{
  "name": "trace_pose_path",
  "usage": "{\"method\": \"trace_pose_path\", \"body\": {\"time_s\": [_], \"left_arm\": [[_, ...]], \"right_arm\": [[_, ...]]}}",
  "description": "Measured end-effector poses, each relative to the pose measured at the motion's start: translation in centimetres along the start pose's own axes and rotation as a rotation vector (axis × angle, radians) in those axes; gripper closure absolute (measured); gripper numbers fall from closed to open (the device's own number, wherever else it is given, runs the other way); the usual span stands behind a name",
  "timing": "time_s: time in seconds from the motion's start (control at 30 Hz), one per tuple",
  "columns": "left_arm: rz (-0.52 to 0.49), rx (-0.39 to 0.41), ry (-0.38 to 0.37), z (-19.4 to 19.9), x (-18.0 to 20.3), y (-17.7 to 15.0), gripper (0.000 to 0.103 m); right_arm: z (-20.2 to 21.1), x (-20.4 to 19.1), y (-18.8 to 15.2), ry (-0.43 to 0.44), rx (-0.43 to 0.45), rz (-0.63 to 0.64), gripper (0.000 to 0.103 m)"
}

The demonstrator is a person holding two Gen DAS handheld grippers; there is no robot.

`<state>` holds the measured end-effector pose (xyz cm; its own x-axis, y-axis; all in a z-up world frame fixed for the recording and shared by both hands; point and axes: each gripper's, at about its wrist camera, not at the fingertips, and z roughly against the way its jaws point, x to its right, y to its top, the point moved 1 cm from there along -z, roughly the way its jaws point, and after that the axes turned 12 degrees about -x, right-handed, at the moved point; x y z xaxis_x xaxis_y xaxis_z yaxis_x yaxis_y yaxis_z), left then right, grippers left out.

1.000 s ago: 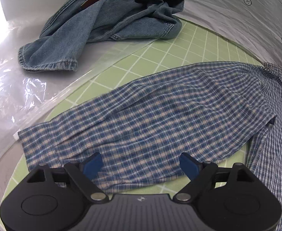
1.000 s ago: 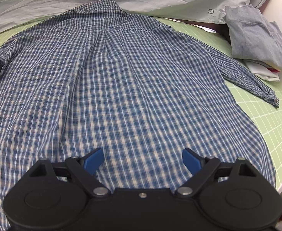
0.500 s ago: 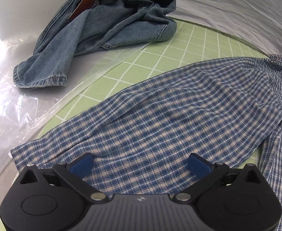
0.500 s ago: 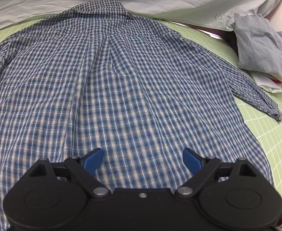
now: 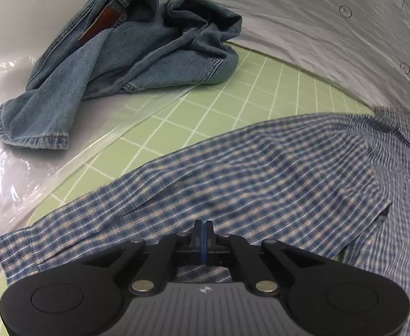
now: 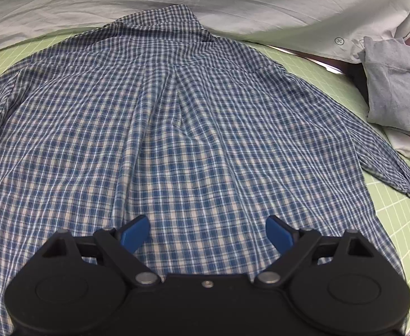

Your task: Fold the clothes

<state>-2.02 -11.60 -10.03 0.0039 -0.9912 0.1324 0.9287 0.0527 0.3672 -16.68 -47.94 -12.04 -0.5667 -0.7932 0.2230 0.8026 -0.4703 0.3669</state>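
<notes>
Left claw [image 5: 204,240] pinched shut on the near edge of the plaid shirt's left sleeve [image 5: 233,190]; right claw [image 6: 207,233] spread wide, holding nothing, poised over the lower back of the plaid shirt [image 6: 176,128]. The shirt lies back-up across the green grid mat [image 5: 219,112] on the counter, collar at 12 o'clock in the right view, right sleeve [image 6: 387,156] trailing toward 3 o'clock.

Risk, as judged: the pinch appears to catch only a thin edge of cloth, so a quick lift may let it slip (motion blur blurs the weave, so the depth of bite cannot be told); with the body unpinned, a pull on the sleeve may drag and wrinkle the whole shirt.

Surroundings: crumpled denim garment [image 5: 126,53] at 11 o'clock of the left view, on clear plastic sheeting [image 5: 6,168]; folded grey garment [image 6: 395,84] at 2 o'clock of the right view, just beside the right sleeve, limiting room there.
</notes>
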Motion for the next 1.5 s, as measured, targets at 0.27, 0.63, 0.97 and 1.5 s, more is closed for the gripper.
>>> {"method": "trace_pose_path", "body": {"time_s": [0.27, 0.63, 0.97, 1.5], "left_arm": [[-0.215, 0.100, -0.188, 2.0, 11.7, 4.9, 0.103], [-0.203, -0.037, -0.201, 0.7, 11.9, 1.5, 0.061], [0.291, -0.081, -0.175, 1.9, -5.9, -3.6, 0.028], [0.584, -0.019, -0.054, 4.0, -16.4, -7.9, 0.014]], "right_arm": [[0.0, 4.0, 1.1, -0.041, 0.038, -0.132, 0.013], [-1.4, 6.6, 0.4, -0.046, 0.020, -0.208, 0.013], [-1.2, 3.9, 0.3, -0.003, 0.006, -0.120, 0.013], [0.8, -0.6, -0.7, -0.010, 0.009, 0.037, 0.013]]}}
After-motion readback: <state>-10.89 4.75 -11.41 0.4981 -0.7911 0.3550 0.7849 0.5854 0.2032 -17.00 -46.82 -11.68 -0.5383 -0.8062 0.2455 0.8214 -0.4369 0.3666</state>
